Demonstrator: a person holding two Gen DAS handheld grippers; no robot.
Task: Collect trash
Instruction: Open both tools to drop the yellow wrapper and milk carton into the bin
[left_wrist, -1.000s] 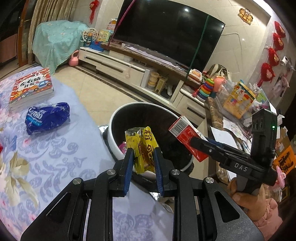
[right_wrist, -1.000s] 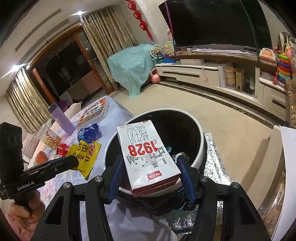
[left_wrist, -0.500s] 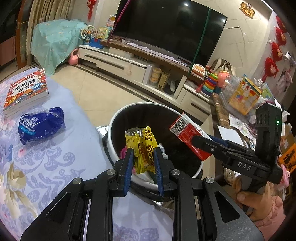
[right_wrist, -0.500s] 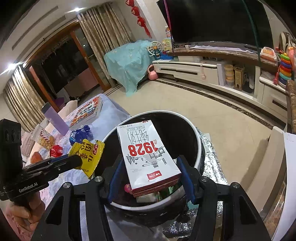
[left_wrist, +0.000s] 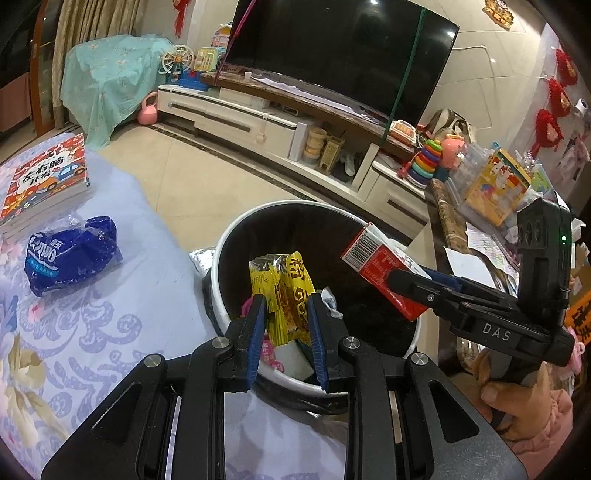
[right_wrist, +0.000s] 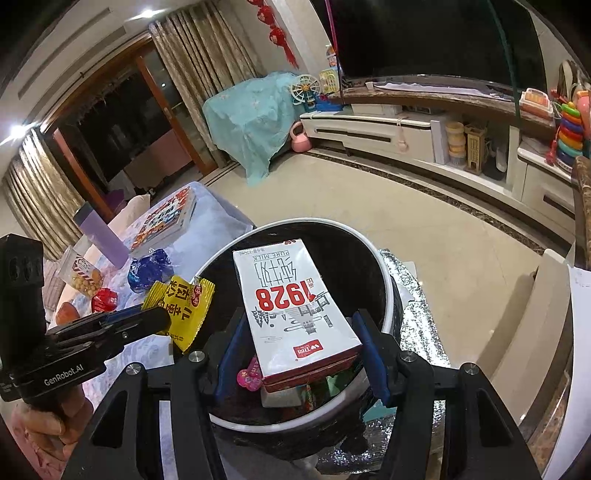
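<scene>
"1928" in big red numbers and "PURE MILK" on the milk box (right_wrist: 291, 306), "DAS" on the right gripper (left_wrist: 406, 280), "GenRobot.AI" on the left gripper (right_wrist: 155, 319), Chinese words on the yellow wrapper (right_wrist: 183, 306), Chinese title on the book (left_wrist: 42, 181)

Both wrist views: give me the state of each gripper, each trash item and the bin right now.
left gripper: shut on yellow wrapper, over the bin
right gripper: shut on milk carton, over the bin
trash bin: open, some trash inside
blue packet: lying on the tablecloth, uncollected
</scene>
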